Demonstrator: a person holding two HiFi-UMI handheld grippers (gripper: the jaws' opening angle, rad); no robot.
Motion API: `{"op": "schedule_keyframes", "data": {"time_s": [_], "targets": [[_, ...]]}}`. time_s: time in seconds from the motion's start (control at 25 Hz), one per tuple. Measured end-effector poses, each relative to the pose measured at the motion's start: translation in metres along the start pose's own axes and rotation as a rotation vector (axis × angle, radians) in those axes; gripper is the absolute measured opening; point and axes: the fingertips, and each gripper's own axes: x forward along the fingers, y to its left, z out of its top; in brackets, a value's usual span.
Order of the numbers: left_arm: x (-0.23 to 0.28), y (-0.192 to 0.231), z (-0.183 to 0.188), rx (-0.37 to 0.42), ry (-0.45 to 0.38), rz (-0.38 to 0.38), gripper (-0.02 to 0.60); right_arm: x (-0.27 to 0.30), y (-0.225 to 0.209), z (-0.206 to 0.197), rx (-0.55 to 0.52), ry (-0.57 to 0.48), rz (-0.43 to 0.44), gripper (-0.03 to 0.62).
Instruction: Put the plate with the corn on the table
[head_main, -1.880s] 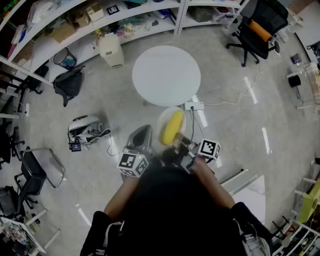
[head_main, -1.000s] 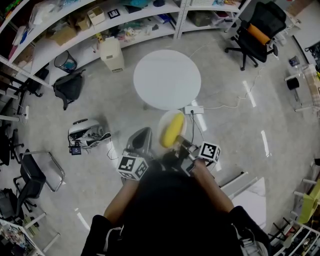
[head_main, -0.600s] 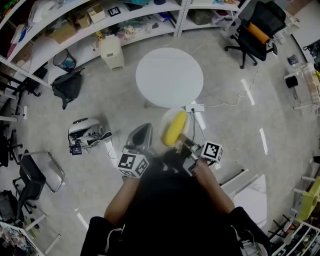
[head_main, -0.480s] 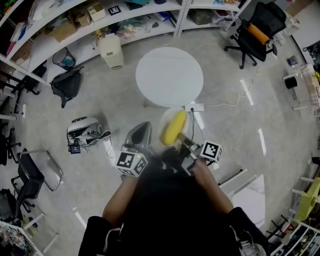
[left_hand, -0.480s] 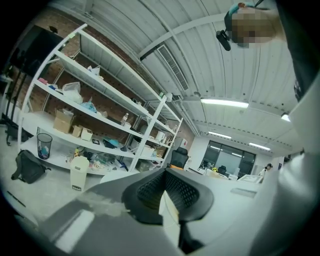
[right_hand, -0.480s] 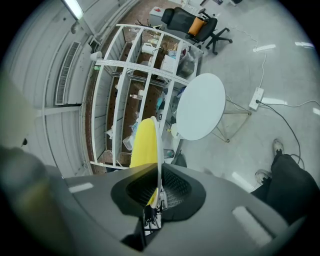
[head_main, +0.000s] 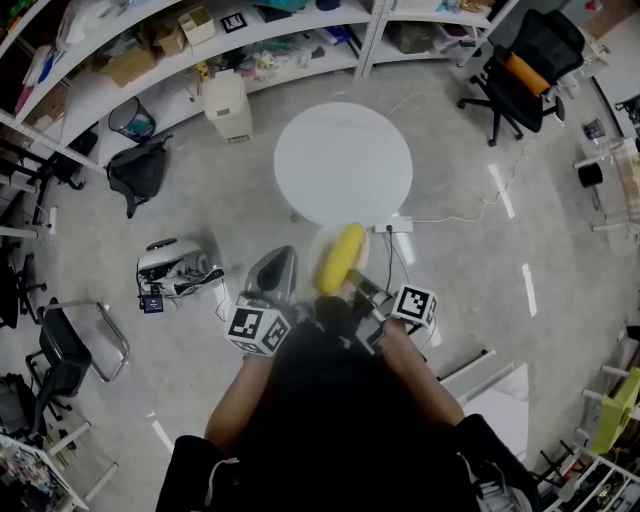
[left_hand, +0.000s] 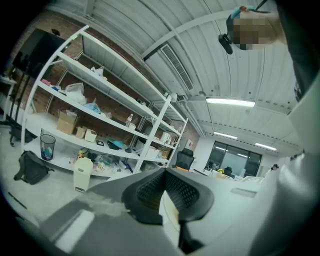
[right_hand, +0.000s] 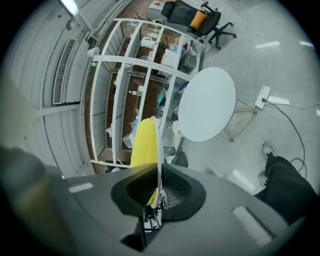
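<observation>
Right gripper view: right tool (right_hand: 159, 192) clamps plate (right_hand: 159, 150) rim, corn (right_hand: 144, 145) aboard

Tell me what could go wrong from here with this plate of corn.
1. The right gripper pinches the plate by one edge only, so it may tip or slip.
2. The corn lies loose on it and could roll off.
3. The plate hangs over the floor, short of the table; a drop now would land on the floor.
</observation>
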Motion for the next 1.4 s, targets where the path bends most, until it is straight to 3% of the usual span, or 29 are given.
{"op": "schedule_keyframes", "data": {"time_s": [0.48,0.8,1.2,1.4], "targets": [[0.073,0.030,0.027,0.012,-0.028,0.073,0.005,0.055,0.031,0.074,-0.048,0.076,0.061,0.029],[0.099,0.055,0.048,0.012,-0.034,0.099,0.005,0.081,0.038,0.104,-0.013,0.075,0.017,0.029],[0.145,0.112,0.076,0.027,-0.002,0.018,0.005,0.134,0.063,0.137,-0.013,-0.015,0.072,0.029],[0.175,0.140,0.089,0.026,0.033,-0.049,0.005,0.161,0.064,0.153,0.003,-0.073,0.027,0.029]]}}
